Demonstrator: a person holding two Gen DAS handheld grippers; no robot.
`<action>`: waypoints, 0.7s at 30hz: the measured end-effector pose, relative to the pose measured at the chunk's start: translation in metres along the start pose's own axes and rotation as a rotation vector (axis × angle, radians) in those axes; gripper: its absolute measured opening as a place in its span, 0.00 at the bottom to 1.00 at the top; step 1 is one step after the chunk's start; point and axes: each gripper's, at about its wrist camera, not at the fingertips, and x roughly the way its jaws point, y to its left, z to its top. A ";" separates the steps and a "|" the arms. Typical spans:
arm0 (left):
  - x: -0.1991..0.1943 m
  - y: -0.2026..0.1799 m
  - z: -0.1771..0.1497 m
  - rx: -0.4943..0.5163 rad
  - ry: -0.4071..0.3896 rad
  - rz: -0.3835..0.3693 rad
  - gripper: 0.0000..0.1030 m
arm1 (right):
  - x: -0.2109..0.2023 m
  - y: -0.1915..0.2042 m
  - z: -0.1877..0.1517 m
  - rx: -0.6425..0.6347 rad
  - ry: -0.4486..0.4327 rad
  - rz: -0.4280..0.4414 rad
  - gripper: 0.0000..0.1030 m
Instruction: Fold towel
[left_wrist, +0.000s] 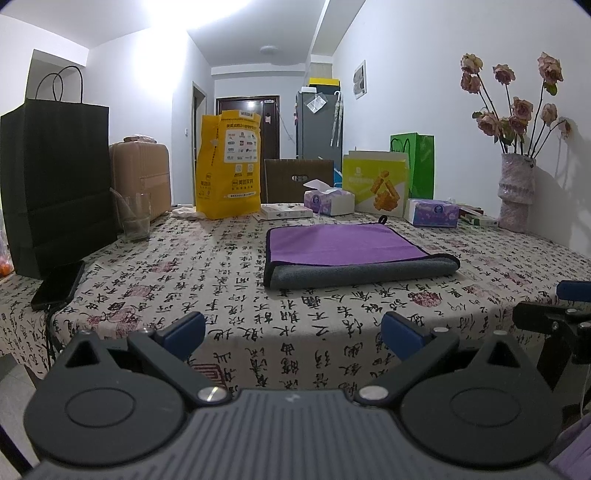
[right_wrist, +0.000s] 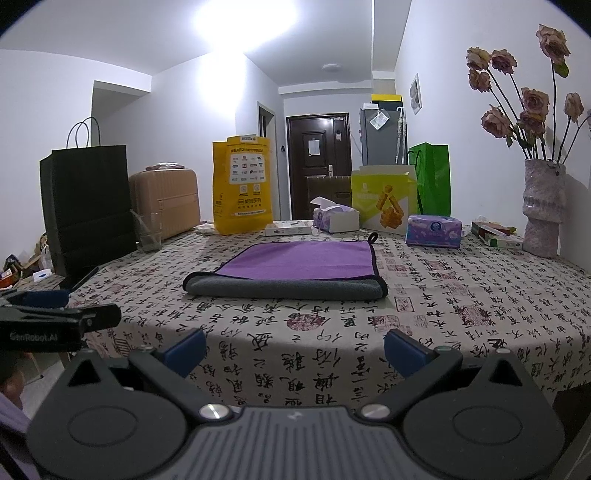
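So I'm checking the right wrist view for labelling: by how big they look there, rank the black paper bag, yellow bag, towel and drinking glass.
1. Towel and black paper bag: similar in apparent area, too close to rank.
2. Yellow bag.
3. Drinking glass, clearly smallest.

The towel lies nearer the camera, so this says nothing of true size.

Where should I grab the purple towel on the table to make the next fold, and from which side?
Take the towel by its two far corners, one per gripper, coming over from the near side. It lies flat, already folded once: the thick grey rolled fold faces you, while the thin loose edges lie at the back, by the hanging loop. Both the left gripper and right gripper are open and clear of it.
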 end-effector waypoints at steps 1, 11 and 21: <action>0.000 0.000 0.000 0.000 0.001 0.000 1.00 | 0.000 0.000 0.000 0.000 0.000 0.000 1.00; 0.002 -0.001 -0.001 0.003 0.009 -0.002 1.00 | 0.001 -0.001 0.000 0.003 0.001 -0.003 1.00; 0.002 -0.002 -0.002 0.004 0.017 0.000 1.00 | 0.001 -0.001 -0.001 0.003 -0.001 -0.006 1.00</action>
